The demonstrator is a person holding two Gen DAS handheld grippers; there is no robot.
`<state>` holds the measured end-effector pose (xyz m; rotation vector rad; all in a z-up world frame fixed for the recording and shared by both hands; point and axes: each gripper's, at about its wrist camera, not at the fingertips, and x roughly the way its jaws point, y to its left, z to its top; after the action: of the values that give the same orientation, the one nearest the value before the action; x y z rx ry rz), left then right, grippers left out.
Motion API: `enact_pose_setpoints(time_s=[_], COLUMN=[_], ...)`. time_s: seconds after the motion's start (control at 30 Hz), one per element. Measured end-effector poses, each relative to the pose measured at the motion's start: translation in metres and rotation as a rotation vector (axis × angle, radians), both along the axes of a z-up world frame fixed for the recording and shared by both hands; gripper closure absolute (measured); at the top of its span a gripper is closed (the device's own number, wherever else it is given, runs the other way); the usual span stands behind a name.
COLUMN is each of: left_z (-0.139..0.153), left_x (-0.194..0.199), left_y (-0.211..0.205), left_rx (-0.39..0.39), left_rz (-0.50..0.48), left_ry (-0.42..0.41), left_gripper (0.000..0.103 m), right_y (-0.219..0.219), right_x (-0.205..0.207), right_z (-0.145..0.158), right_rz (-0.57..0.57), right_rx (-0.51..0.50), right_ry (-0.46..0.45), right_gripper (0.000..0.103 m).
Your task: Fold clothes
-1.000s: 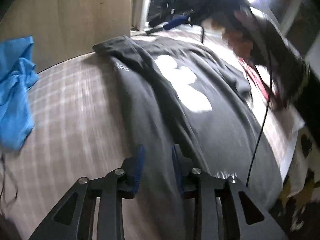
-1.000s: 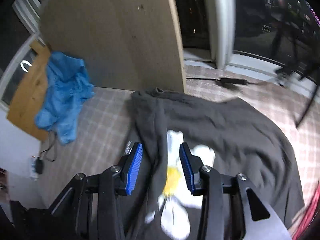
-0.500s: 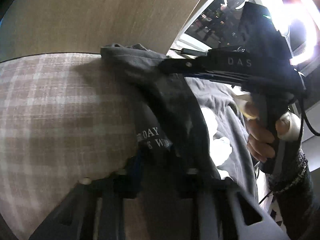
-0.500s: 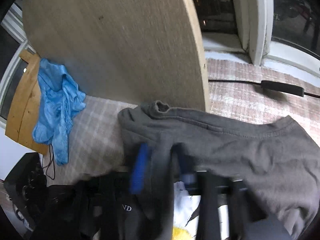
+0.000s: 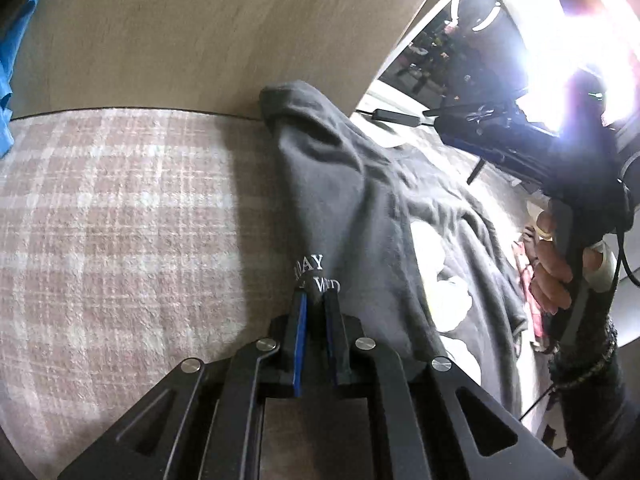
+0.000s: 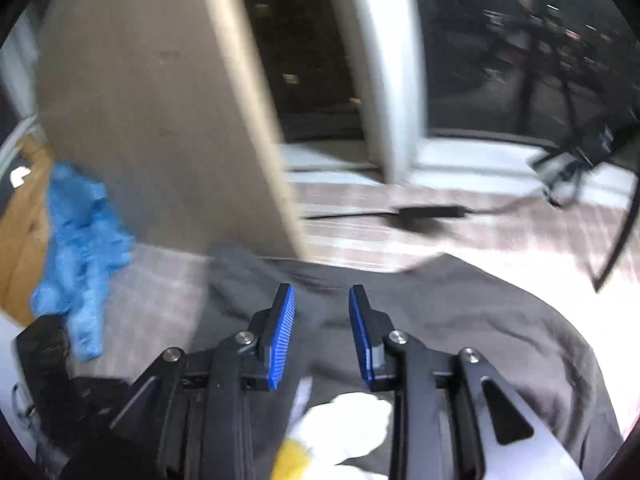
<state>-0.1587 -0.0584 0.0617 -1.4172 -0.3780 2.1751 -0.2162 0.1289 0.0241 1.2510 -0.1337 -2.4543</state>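
Observation:
A dark grey T-shirt [image 5: 368,208] with a white and yellow print lies on a plaid pink and white bed cover [image 5: 120,220]. My left gripper [image 5: 316,300] is shut on a fold of the shirt at its left edge, by white lettering. My right gripper [image 6: 322,304] is open and empty, held above the shirt [image 6: 460,320] near its upper part. It also shows in the left wrist view [image 5: 520,148], held in a hand at the right, raised off the shirt.
A wooden board [image 5: 200,32] stands upright behind the shirt. A blue garment [image 6: 80,248] hangs at the left. A black cable with a power adapter [image 6: 428,212] lies on the cover by a window [image 6: 500,60].
My left gripper moved forward along the shirt's left edge and shut on a fold. My right gripper moved up over the shirt's upper part; it stays open.

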Motion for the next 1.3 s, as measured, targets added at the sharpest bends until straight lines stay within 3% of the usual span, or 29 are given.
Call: enact_pose_setpoints(time_s=[0.07,0.2,0.27,0.33,0.47,0.6,0.83,0.93,1.0,1.07,1.13,1.23,1.3], left_z=[0.002,0.008,0.019,0.038,0.089,0.118,0.137,0.167,0.186,0.195,0.186,0.139,0.097], left_x=[0.002,-0.002,0.006,0.019,0.071,0.136,0.255,0.302,0.332,0.358,0.369,0.374,0.371], left_y=[0.0,-0.012,-0.024,-0.034,-0.062,-0.084,-0.073,-0.077,-0.084,-0.08,-0.074,-0.059,-0.042], left_rx=[0.015,0.021,0.035,0.051,0.01,-0.005,-0.079,-0.091,-0.084,-0.136,-0.143,-0.069,-0.064], left_rz=[0.008,0.022,0.034,0.019,-0.009,-0.029,-0.09,-0.049,-0.004,0.034,0.06,0.078,0.081], left_ry=[0.007,-0.01,0.0,0.024,0.142,0.191,0.129,0.164,0.195,0.24,0.245,0.163,0.093], left_gripper=[0.095,0.091,0.091,0.091,0.083,0.083,0.083,0.082,0.072,0.068,0.067,0.068,0.07], right_y=[-0.023,-0.056,-0.063,-0.056,-0.025,0.011,0.012,0.037,0.056,0.063,0.043,0.003,-0.024], right_x=[0.001,-0.01,-0.01,0.004,0.054,0.123,0.215,0.239,0.251,0.263,0.277,0.296,0.305], right_z=[0.001,-0.021,-0.034,-0.027,0.027,0.073,0.058,0.083,0.102,0.108,0.085,0.036,0.005], right_rz=[0.066,0.134,0.135,0.144,0.146,0.154,0.267,0.277,0.268,0.282,0.313,0.359,0.382], right_rx=[0.043,0.068,0.091,0.065,-0.009,-0.068,-0.038,-0.169,-0.263,-0.298,-0.236,-0.127,-0.049], right_ry=[0.009,-0.098,-0.161,-0.166,-0.079,-0.008,-0.103,-0.091,-0.072,-0.059,-0.074,-0.119,-0.134], right_gripper=[0.075,0.075,0.075,0.075,0.075,0.075,0.076,0.076,0.076,0.075,0.075,0.075,0.076])
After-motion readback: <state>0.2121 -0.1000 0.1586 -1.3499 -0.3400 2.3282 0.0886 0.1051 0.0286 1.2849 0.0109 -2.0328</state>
